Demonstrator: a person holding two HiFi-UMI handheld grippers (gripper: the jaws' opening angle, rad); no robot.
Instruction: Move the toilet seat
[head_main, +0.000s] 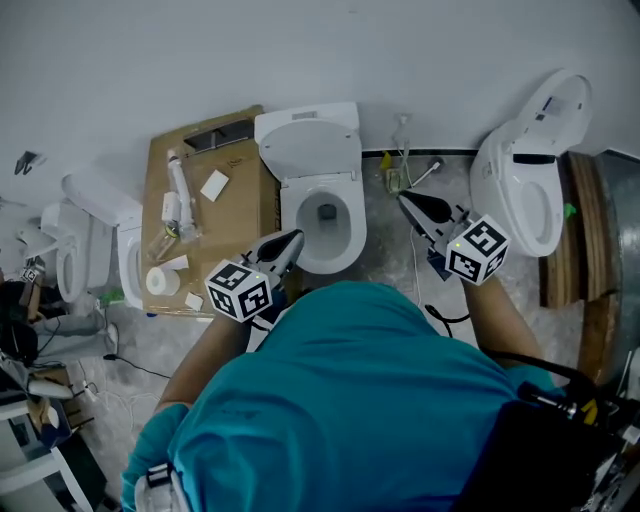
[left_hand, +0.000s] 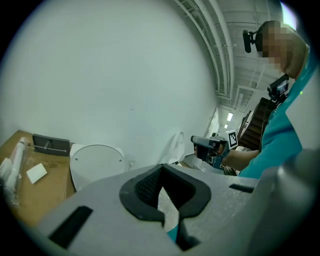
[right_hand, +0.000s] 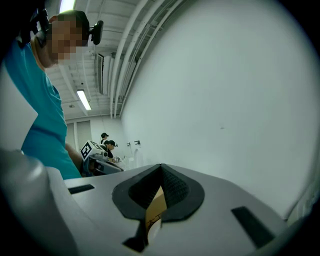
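A white toilet (head_main: 322, 218) stands against the wall in the middle of the head view, its bowl open and its lid and seat (head_main: 308, 146) raised upright. My left gripper (head_main: 293, 241) hovers at the bowl's front left rim, shut and holding nothing. My right gripper (head_main: 405, 199) hangs to the right of the bowl over the floor, its jaws together and empty. In the left gripper view the raised lid (left_hand: 96, 163) shows beyond the shut jaws of the left gripper (left_hand: 161, 171), with the right gripper (left_hand: 211, 146) off to the right. The right gripper view faces mostly bare wall past the right gripper (right_hand: 161, 169).
A cardboard box (head_main: 243, 190) with a paper roll and small parts stands left of the toilet. Another white toilet (head_main: 525, 185) and wooden boards (head_main: 582, 235) are at the right, a third toilet (head_main: 82, 245) at the left. Cables and a spray bottle (head_main: 401, 140) lie by the wall.
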